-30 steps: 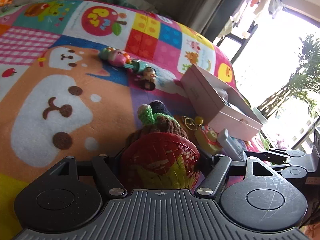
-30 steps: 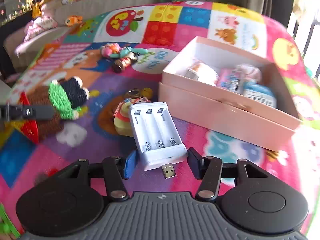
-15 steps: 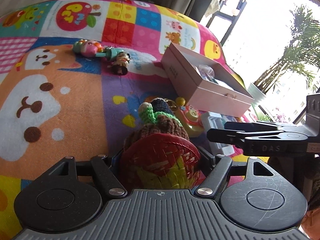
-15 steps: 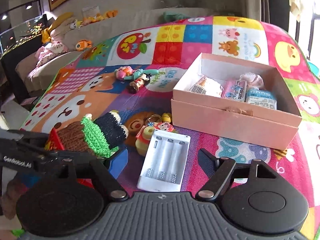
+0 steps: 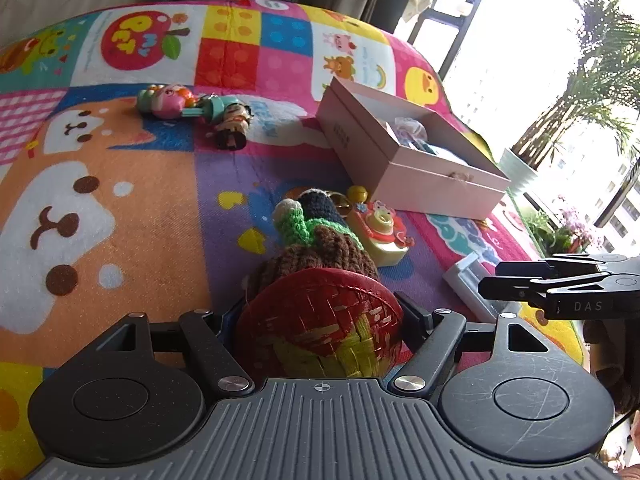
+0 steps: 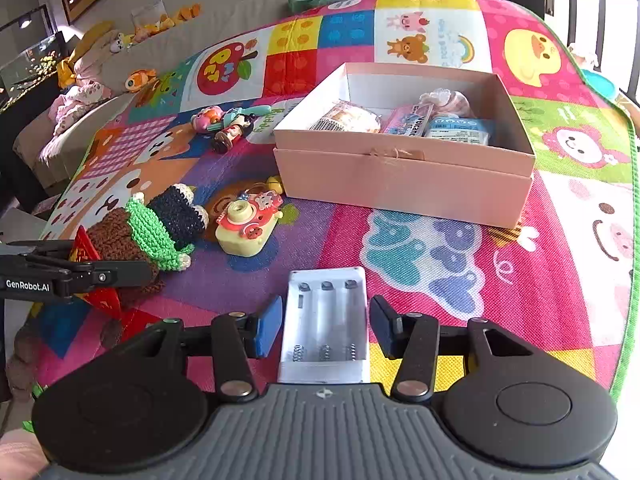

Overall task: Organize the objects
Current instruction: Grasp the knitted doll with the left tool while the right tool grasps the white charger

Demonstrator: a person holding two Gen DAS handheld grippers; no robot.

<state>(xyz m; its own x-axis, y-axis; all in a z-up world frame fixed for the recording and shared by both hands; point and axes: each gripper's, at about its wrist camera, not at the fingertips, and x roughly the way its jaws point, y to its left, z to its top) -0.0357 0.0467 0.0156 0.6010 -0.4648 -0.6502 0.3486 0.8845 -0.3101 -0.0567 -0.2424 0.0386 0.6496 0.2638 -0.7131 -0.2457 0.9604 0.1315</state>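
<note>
Bright patchwork play mat on the floor, toys all over. Left gripper clamped on the crochet doll, red woven hat squeezed between the pads, body sticking out ahead. Over at the right gripper: jaws just been closing, white battery charger lying between them on the mat, pads just beside its sides but not clearly pressing. Pink box ahead, slightly right, already part full. Looks like mid-pickup. Next, probably: finish the squeeze, lift, carry both over the rim.

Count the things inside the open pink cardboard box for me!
4: a clear-wrapped bun at the left, a pink packet beside it, a blue packet right of it, a pale frilly bundle behind. More may hide beneath.
</note>
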